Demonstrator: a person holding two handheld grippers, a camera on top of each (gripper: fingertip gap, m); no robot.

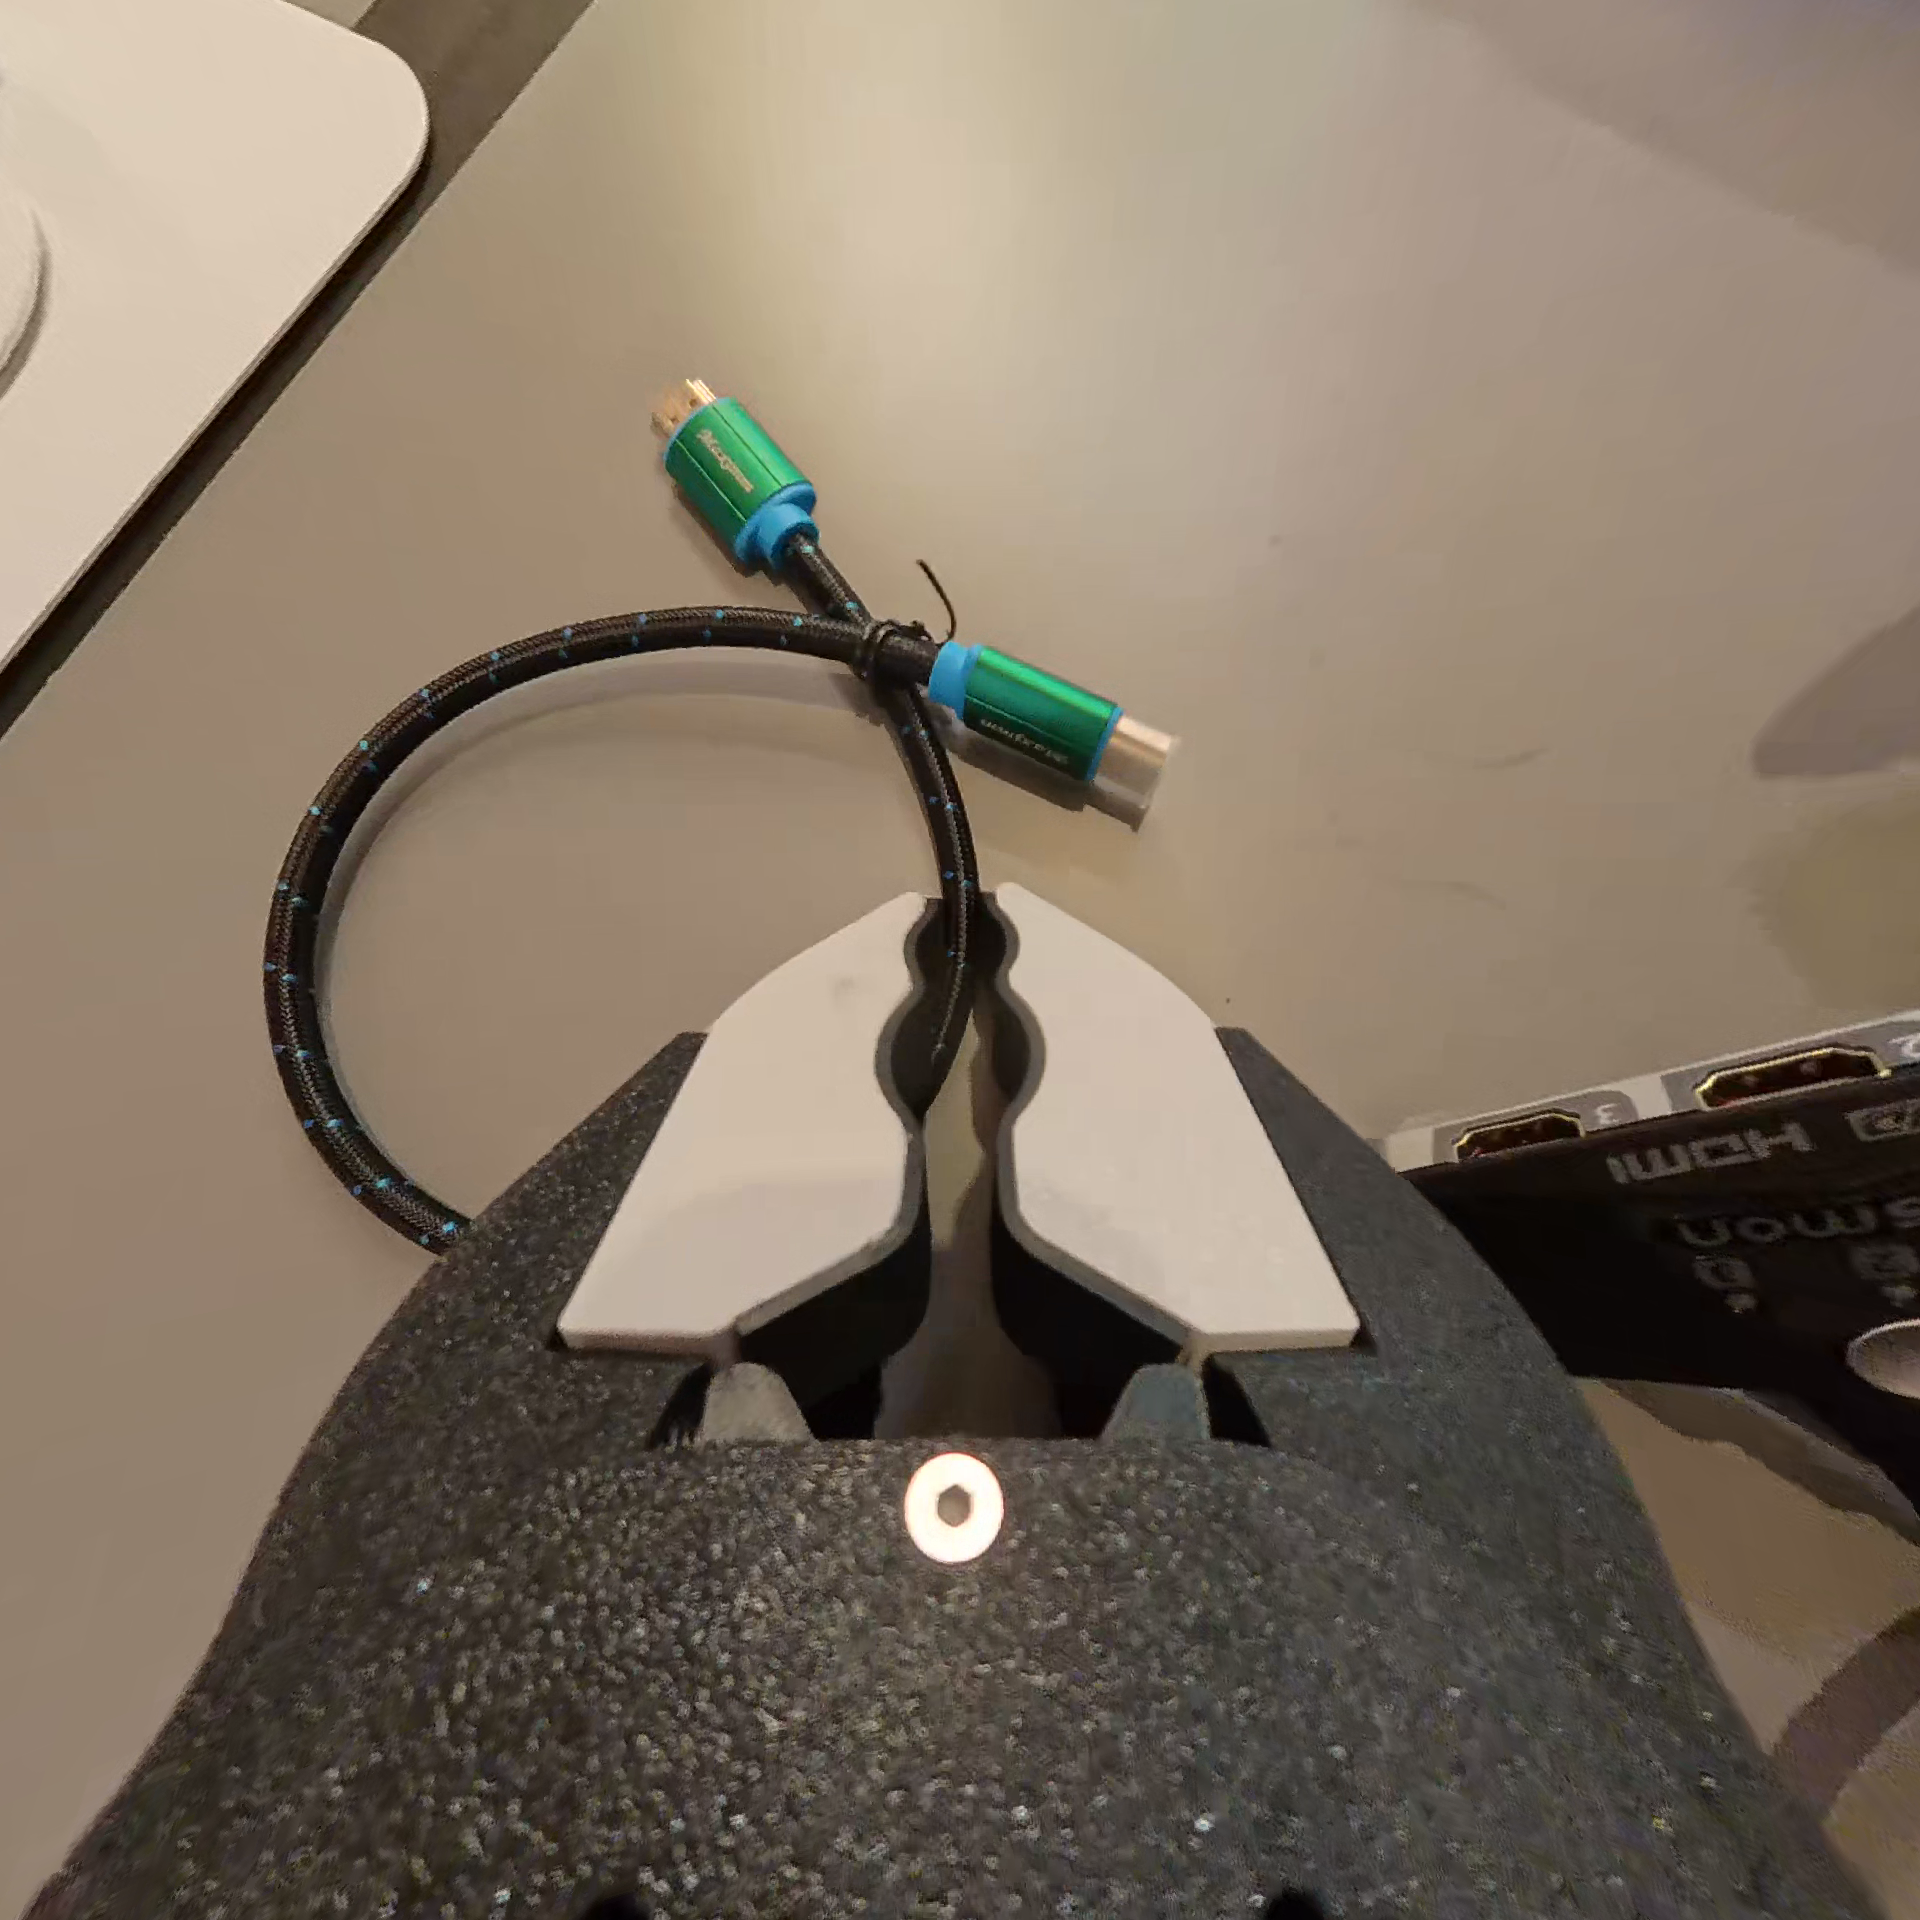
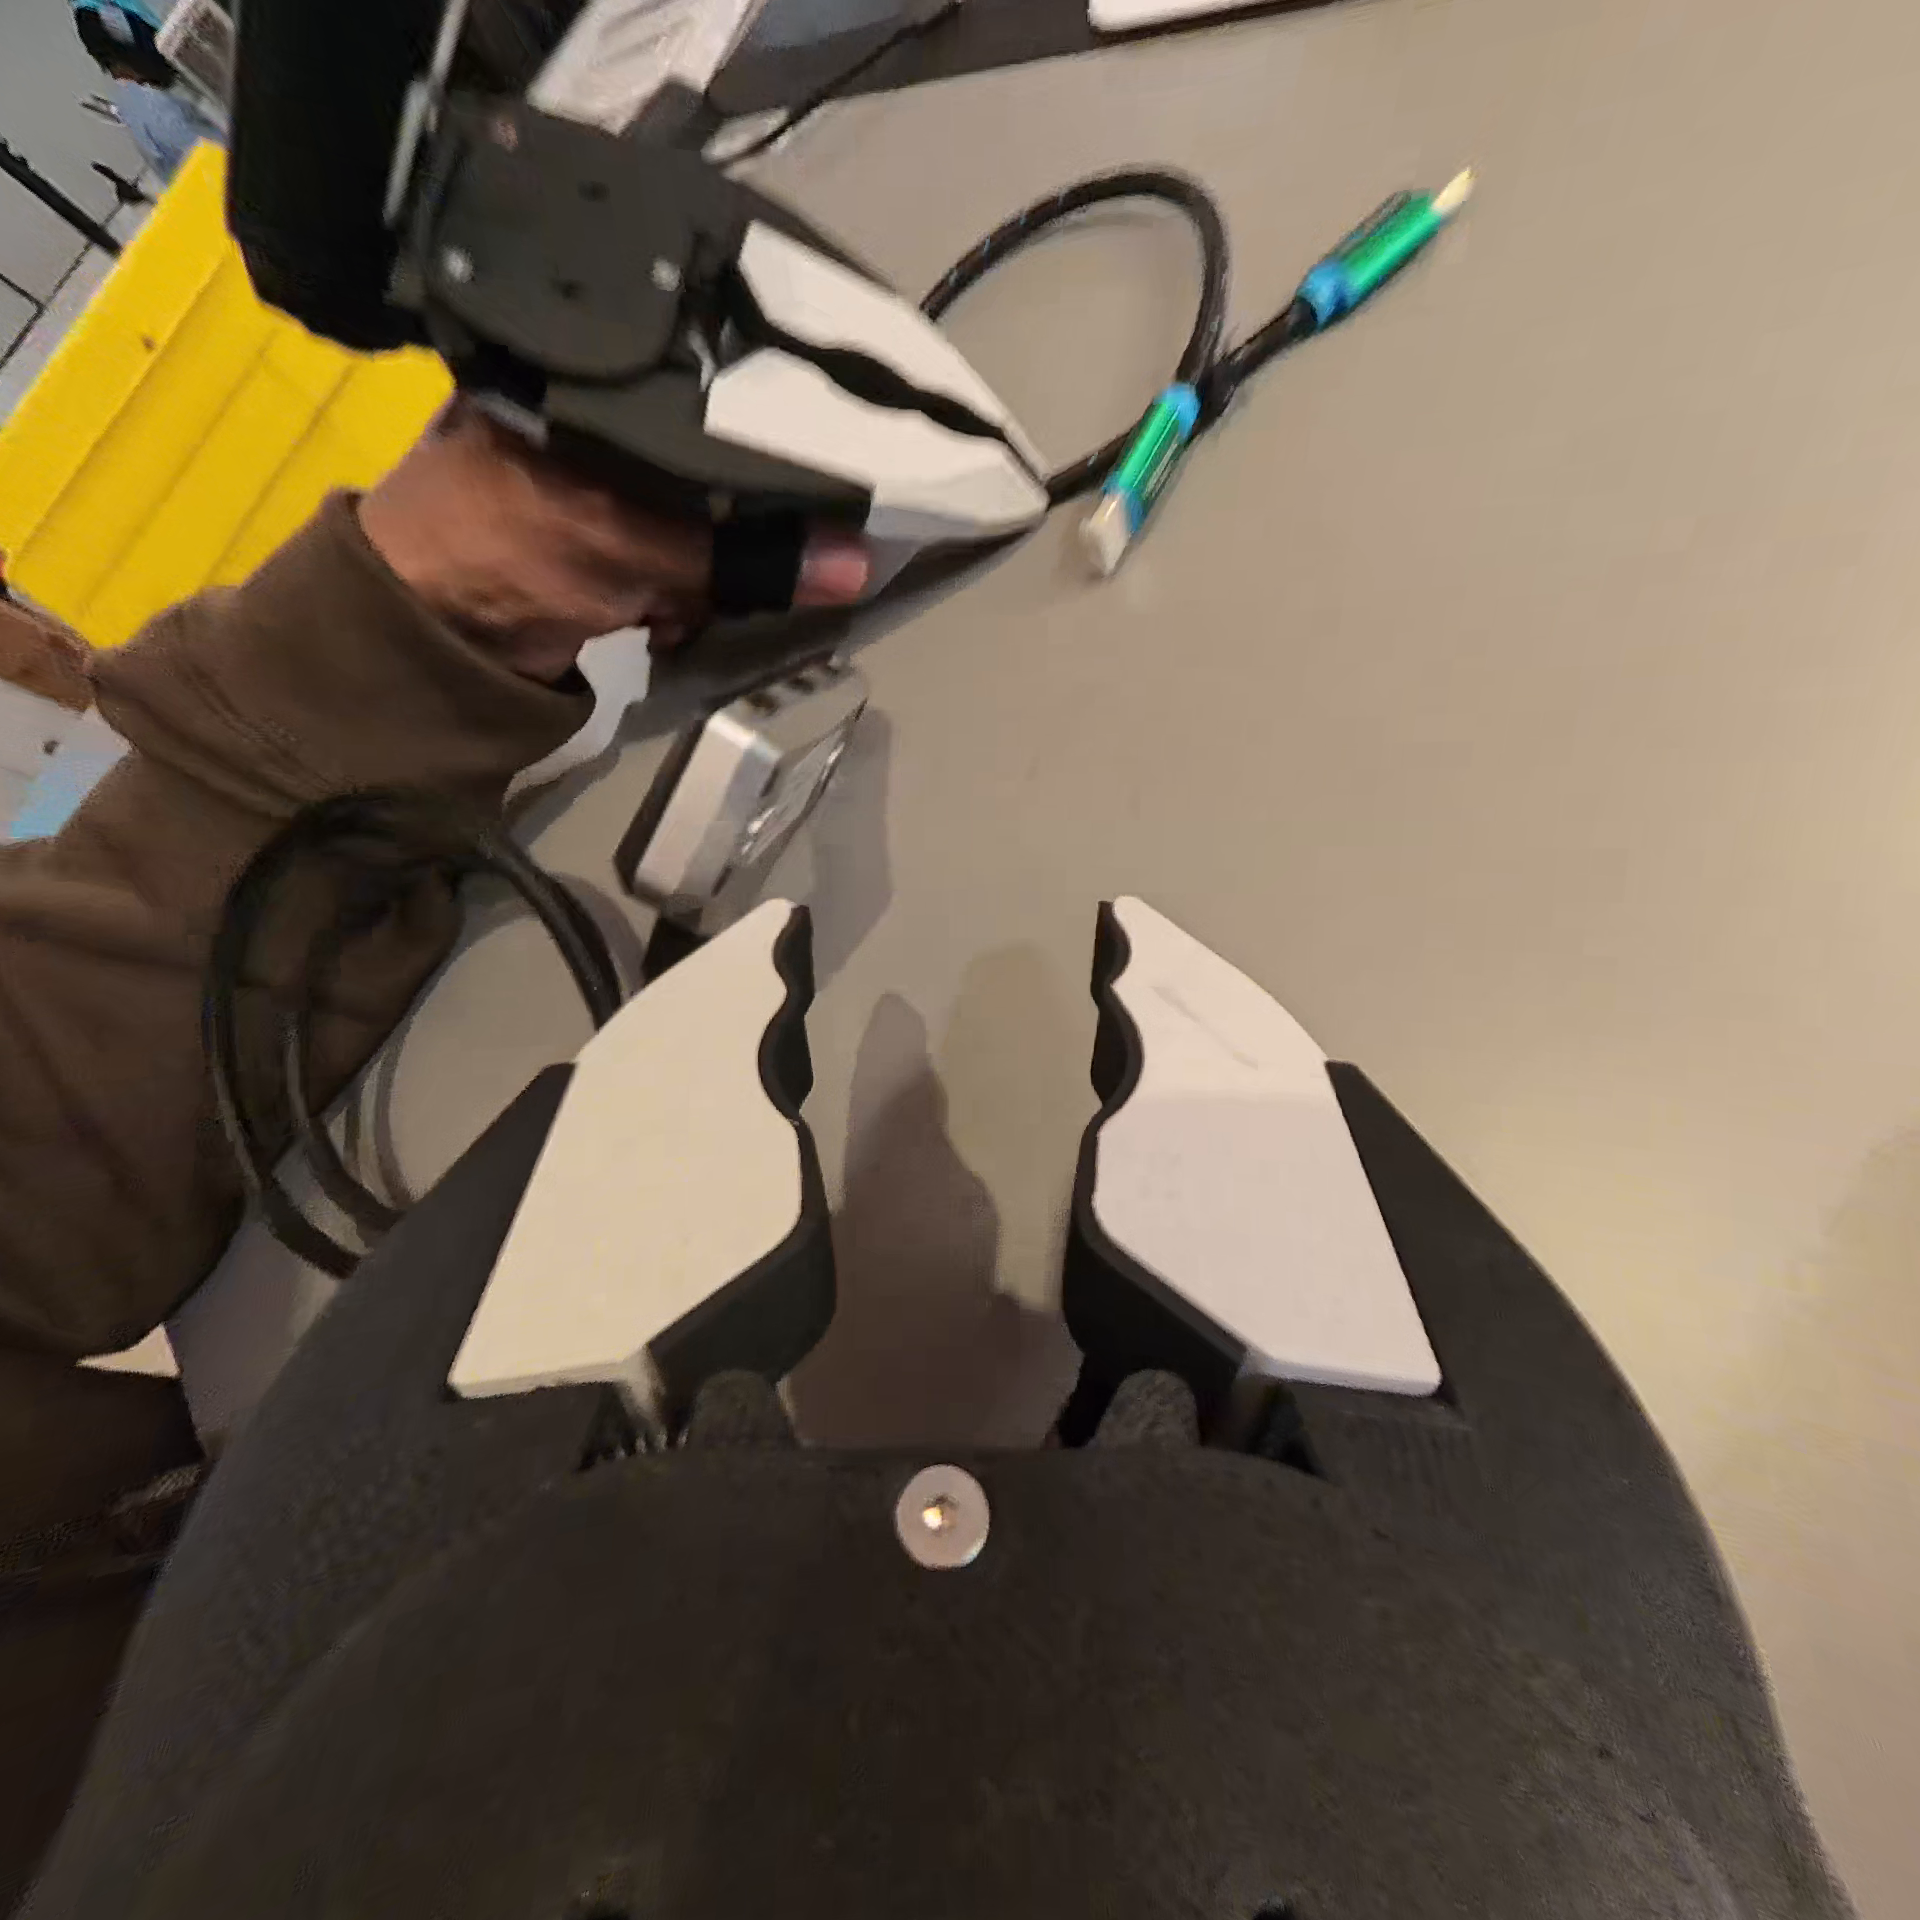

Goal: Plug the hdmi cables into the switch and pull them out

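Right gripper (image 2: 951, 925): jaws wide apart over bare grey table (image 2: 1455, 831), nothing between the pads.
Silver box (image 2: 727, 800): on the table just left of the right gripper's tips, ports along its far edge.
Left gripper (image 1: 961, 909): nearly closed, pads pinching the black braided cable (image 1: 312, 883) near the fingertips.
Cable: looped on the table, tied where it crosses itself.
Green plugs: one capped, right of the tie (image 1: 1049, 717); one bare, farther left (image 1: 727, 468).

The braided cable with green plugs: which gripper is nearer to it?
Left. The left gripper is closed on the braided cable near its crossing point. The right gripper stands open over bare table, well short of the cable.
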